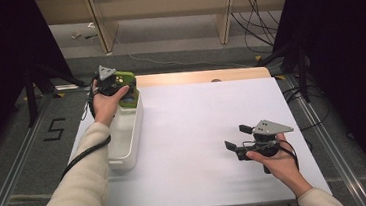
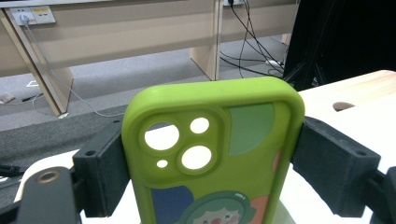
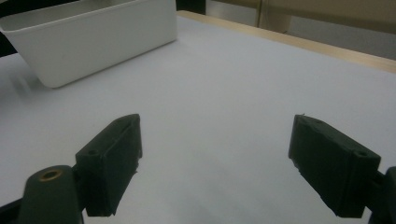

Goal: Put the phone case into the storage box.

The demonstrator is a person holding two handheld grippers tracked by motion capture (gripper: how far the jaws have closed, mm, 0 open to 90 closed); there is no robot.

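Two sets of tongs noted, one loaded, one idle.

Left tongs (image 1: 125, 86): clamped across the width of a lime-green soft plastic phone case (image 2: 212, 154) with a printed cartoon face and round camera cut-outs. Both pads bearing on the long side edges of the case, camera end pointing away from the hand. Gripped by the edges, presumably because the thin flexible shell offers no better purchase and the flat back stays free. Held above the far end of the white rectangular plastic bin (image 1: 133, 137), clear of its rim as far as can be judged from the high view; contact with the bin not confirmed. Position consistent with either lowering the case into the bin or lifting it out; direction not determinable.

Right tongs (image 1: 236, 137): jaws spread wide, nothing between them. Held low over bare white counter (image 1: 198, 126), well apart from the bin on its right-hand side, jaws aimed roughly towards the bin. Bin wall (image 3: 93, 39) visible ahead in the right gripper view, with clear surface between. Kept back, most likely so as not to crowd the left hand's work over the bin, yet turned ready to assist.

Bin placed along the counter's left edge, long axis running away from the person, within easy reach of the left hand (image 1: 105, 104). Interior contents not discernible.

Risk observed: soft case liable to bow or slip under edge pressure if the squeeze is uneven.
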